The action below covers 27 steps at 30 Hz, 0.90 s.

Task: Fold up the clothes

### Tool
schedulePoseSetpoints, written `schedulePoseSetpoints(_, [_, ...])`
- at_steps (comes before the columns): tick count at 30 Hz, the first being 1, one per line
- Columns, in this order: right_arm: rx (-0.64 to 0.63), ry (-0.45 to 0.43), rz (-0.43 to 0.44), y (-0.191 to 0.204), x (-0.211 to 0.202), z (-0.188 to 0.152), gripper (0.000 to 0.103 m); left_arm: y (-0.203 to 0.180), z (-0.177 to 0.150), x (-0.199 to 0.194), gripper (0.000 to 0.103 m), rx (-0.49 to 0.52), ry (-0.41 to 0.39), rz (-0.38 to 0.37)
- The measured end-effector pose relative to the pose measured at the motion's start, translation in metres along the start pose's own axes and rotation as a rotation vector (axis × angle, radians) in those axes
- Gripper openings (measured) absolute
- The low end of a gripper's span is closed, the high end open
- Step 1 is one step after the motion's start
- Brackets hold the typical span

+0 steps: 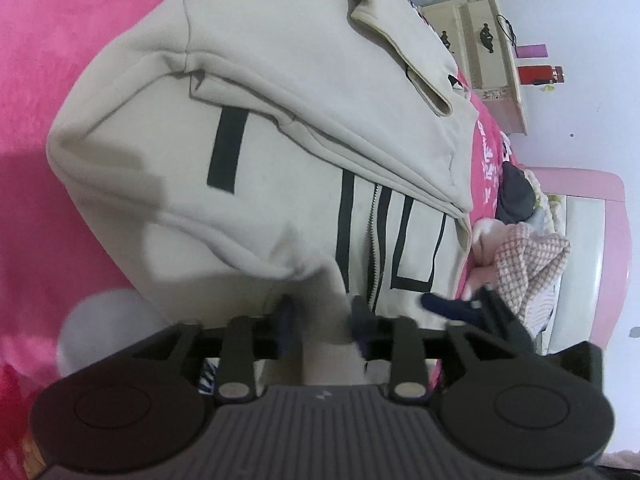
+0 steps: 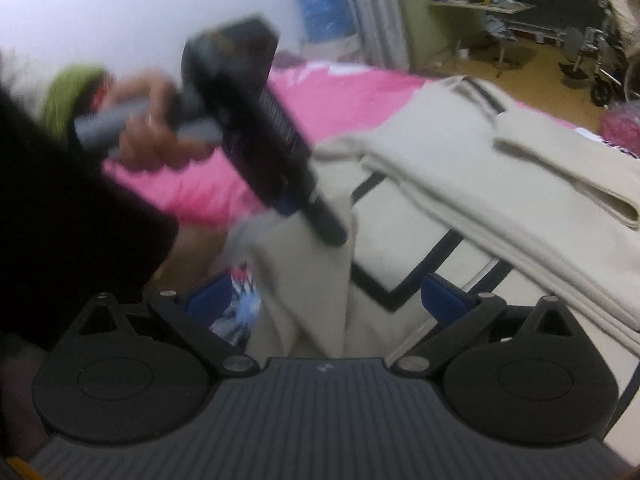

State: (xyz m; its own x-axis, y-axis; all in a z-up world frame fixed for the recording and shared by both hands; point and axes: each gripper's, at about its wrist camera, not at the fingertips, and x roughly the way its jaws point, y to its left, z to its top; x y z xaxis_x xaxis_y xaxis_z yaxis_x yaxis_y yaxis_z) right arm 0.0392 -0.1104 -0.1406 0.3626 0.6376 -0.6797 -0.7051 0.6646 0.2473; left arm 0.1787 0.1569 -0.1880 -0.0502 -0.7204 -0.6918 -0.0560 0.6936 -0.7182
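A cream zip jacket (image 1: 280,140) with black stripes lies on the pink bed cover (image 1: 60,60), one sleeve (image 1: 320,60) folded across its front. My left gripper (image 1: 322,314) is at the jacket's near edge, its jaws partly apart with a raised fold of cream cloth between them. In the right wrist view a hand (image 2: 148,128) holds that left gripper (image 2: 328,232), its tips at the lifted fold of the jacket (image 2: 440,184). My right gripper (image 2: 328,296) stands wide open, the same fold hanging loose between its blue pads (image 2: 444,296). The right gripper (image 1: 460,308) also shows beside the zipper.
A pile of clothes with a checked cloth (image 1: 528,256) lies by the pink headboard (image 1: 580,184). A cream bedside cabinet (image 1: 480,40) stands beyond. Past the bed are a wooden floor, a desk (image 2: 480,4), a wheeled frame (image 2: 600,68) and a blue water bottle (image 2: 324,8).
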Motion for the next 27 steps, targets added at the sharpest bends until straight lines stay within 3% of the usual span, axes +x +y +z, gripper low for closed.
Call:
schedulePoseSetpoints(5, [0.003, 0.044, 0.047, 0.007, 0.020, -0.007, 0.101, -0.003, -0.006, 0.004, 0.047, 0.015, 0.028, 0.006])
schedulePoseSetpoints(8, [0.007, 0.051, 0.067, 0.008, 0.030, -0.008, 0.101, -0.002, -0.007, 0.003, 0.037, 0.001, 0.016, 0.022])
schedulePoseSetpoints(11, [-0.006, 0.053, 0.087, 0.012, 0.038, -0.005, 0.100, -0.002, -0.009, -0.001, 0.014, 0.005, 0.008, 0.030])
schedulePoseSetpoints(15, [-0.068, 0.043, 0.075, 0.022, 0.038, -0.001, 0.099, -0.005, -0.015, -0.015, 0.009, 0.011, 0.011, 0.025])
schedulePoseSetpoints(23, [-0.033, 0.033, 0.248, 0.030, 0.030, 0.000, 0.099, 0.017, -0.051, -0.057, 0.010, -0.041, 0.035, 0.029])
schedulePoseSetpoints(25, [-0.031, 0.052, 0.308, 0.037, 0.035, -0.001, 0.099, 0.028, -0.059, -0.062, 0.016, -0.069, 0.036, 0.028])
schedulePoseSetpoints(27, [-0.036, 0.068, 0.359, 0.047, 0.039, -0.003, 0.099, 0.038, -0.065, -0.065, 0.035, -0.102, 0.020, 0.017])
